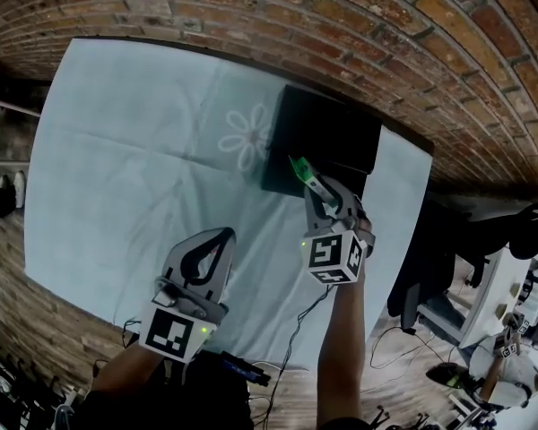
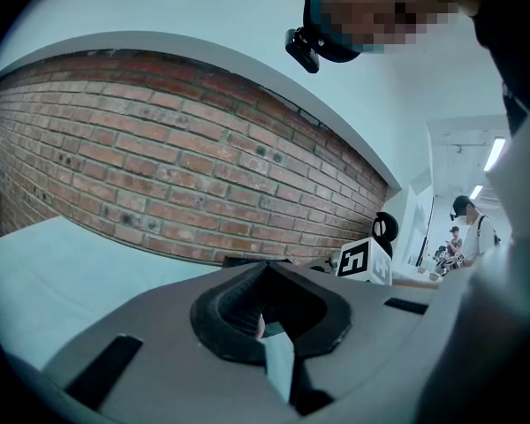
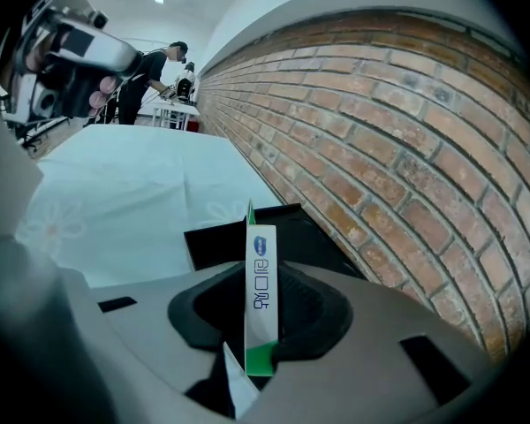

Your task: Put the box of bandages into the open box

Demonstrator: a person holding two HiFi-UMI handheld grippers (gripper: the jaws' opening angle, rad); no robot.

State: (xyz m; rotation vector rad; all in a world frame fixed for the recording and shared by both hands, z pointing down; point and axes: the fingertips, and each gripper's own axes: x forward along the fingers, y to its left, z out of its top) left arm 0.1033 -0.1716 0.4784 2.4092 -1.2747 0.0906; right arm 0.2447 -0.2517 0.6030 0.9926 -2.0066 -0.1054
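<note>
The box of bandages is a slim white and green carton, and my right gripper is shut on it. It stands on edge between the jaws, seen narrow side on in the right gripper view. The open box is black and lies on the table by the brick wall; the carton's tip hangs over its near edge. In the right gripper view the black box lies just beyond the right gripper. My left gripper hovers near the table's front edge, shut and with nothing in it.
A light blue cloth with a white flower print covers the table. A brick wall runs behind the black box. The table's right edge drops to a floor with cables. People stand far off in the room.
</note>
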